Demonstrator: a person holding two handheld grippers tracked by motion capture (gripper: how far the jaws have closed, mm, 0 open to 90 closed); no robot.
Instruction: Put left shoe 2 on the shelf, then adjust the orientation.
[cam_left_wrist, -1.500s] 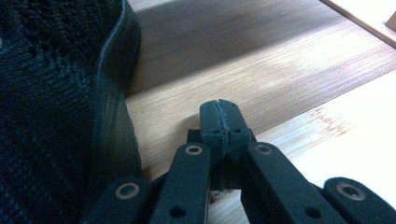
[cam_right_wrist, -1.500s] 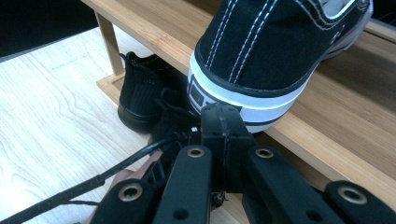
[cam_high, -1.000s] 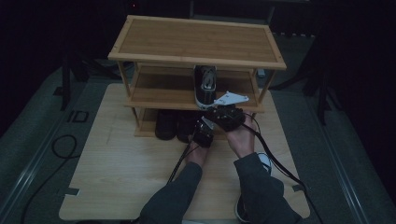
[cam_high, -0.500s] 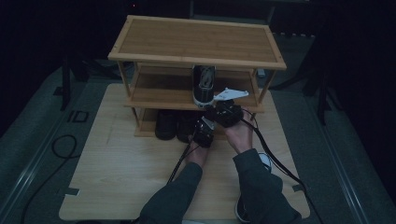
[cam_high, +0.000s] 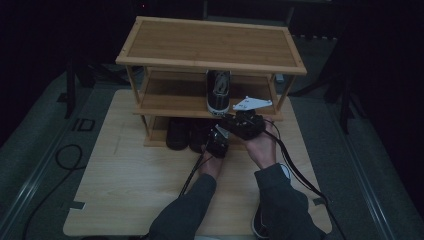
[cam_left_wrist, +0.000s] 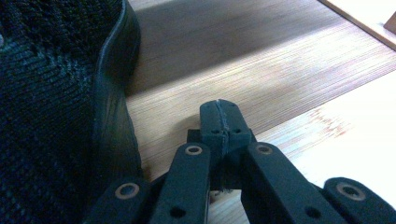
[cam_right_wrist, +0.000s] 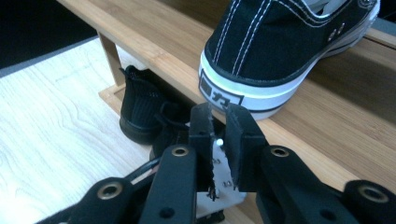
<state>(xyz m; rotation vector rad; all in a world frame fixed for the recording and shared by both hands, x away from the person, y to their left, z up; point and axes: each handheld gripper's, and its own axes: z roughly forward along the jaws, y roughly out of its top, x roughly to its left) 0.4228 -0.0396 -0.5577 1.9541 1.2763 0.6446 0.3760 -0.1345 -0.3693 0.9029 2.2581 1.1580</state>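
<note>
A three-tier bamboo shoe rack stands at the far side of the wooden table, and both of the person's hands work at its near right corner. On the middle shelf sits a black canvas sneaker with a white sole, its heel at the shelf's near edge; in the right gripper view the same sneaker fills the upper right, its heel just beyond the jaw tips. The right gripper is level with that shelf edge, its jaws have just been opening and now stand slightly apart with nothing between them; in the high view the right gripper sits just near and to the right of the sneaker's heel. On the bottom shelf, to the left, are two black knit shoes, side by side. The left gripper is low in front of them; in its own view the left gripper has its jaws pressed together on nothing, tips over the bottom shelf's boards, with one black knit shoe just beside it at the left
</note>
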